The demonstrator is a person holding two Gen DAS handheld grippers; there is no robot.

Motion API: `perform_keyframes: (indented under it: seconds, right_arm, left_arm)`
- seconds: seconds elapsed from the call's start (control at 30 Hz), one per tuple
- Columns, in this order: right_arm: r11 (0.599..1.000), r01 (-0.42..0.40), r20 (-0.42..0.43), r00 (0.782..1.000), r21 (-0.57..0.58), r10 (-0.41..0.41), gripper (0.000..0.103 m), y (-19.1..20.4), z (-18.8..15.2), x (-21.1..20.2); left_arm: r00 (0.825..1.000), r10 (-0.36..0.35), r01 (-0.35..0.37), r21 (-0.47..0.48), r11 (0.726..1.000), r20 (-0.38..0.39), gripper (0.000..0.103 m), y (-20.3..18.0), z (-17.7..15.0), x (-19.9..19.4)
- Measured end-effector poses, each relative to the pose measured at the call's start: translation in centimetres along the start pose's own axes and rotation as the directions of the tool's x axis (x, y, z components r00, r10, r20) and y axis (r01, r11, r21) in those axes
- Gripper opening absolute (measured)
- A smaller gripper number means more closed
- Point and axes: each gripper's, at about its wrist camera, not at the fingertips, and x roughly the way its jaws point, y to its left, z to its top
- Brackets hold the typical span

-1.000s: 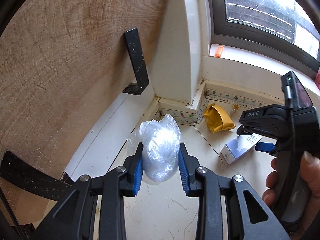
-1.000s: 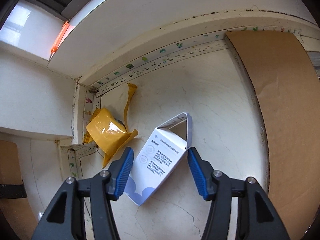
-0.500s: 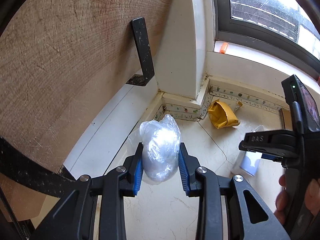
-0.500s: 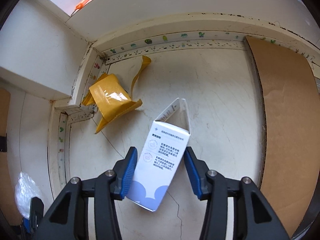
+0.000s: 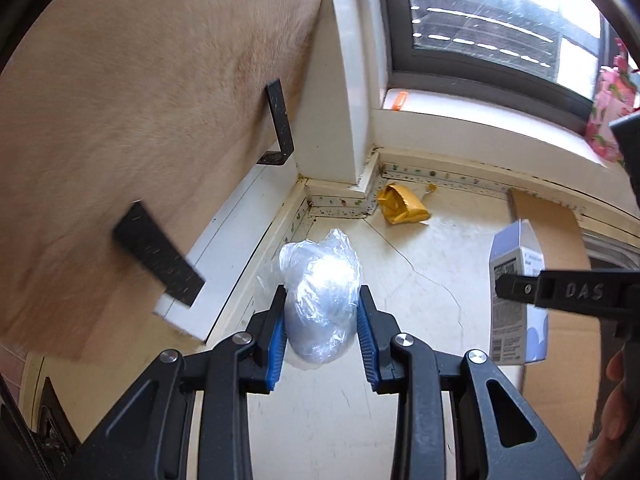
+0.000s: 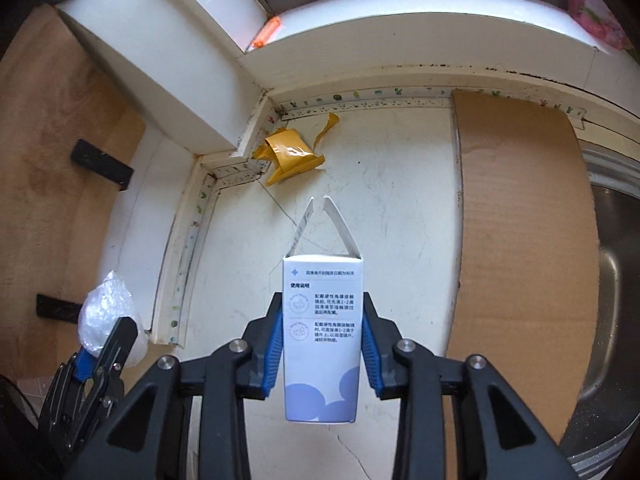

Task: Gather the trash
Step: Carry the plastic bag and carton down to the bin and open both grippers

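My left gripper (image 5: 322,296) is shut on a crumpled clear plastic bag (image 5: 320,268), held above the pale floor. My right gripper (image 6: 322,304) has a white and lavender carton (image 6: 322,340) between its blue pads, which press its sides while the jaws are closing; the carton hangs off the floor with its top flaps open. In the left wrist view the same carton (image 5: 516,280) shows at the right. A crumpled yellow wrapper (image 6: 292,156) lies on the floor in the corner by the skirting, apart from both grippers.
A cardboard sheet (image 6: 520,240) lies on the floor at the right, with a metal basin (image 6: 612,280) beyond it. A wooden board (image 5: 120,120) with black brackets stands at the left. An orange item (image 6: 264,36) rests on the window sill.
My right gripper closed on the carton, lifted it off the floor and rolled it upright. My left gripper drew back and up a little, still holding the plastic bag.
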Motion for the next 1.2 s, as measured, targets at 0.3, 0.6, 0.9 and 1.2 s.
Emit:
perform_keyframes:
  seconds: [0.3, 0.6, 0.9, 1.2]
  right_arm:
    - [0.999, -0.030, 0.197, 0.980, -0.044, 0.038, 0.035, 3.5, -9.3, -13.5]
    - [0.998, -0.037, 0.264, 0.963, -0.051, 0.050, 0.035, 6.2, -23.4, -20.4]
    - [0.994, -0.049, 0.105, 0.993, -0.094, 0.059, 0.035, 6.9, -35.2, -17.7]
    - [0.993, -0.053, -0.069, 0.997, -0.105, 0.046, 0.035, 5.1, -43.1, -9.2]
  left_arm:
    - [0.990, -0.116, 0.109, 0.084, 0.990, 0.079, 0.030, 2.4, -5.3, -11.5]
    - [0.972, -0.220, 0.205, 0.156, 0.966, 0.087, 0.030, 5.7, -13.7, -21.0]
    - [0.960, -0.280, 0.273, 0.161, 0.948, 0.017, 0.030, 7.6, -23.4, -26.0]
    - [0.951, -0.252, 0.273, 0.101, 0.957, -0.182, 0.030, 6.9, -33.6, -20.2]
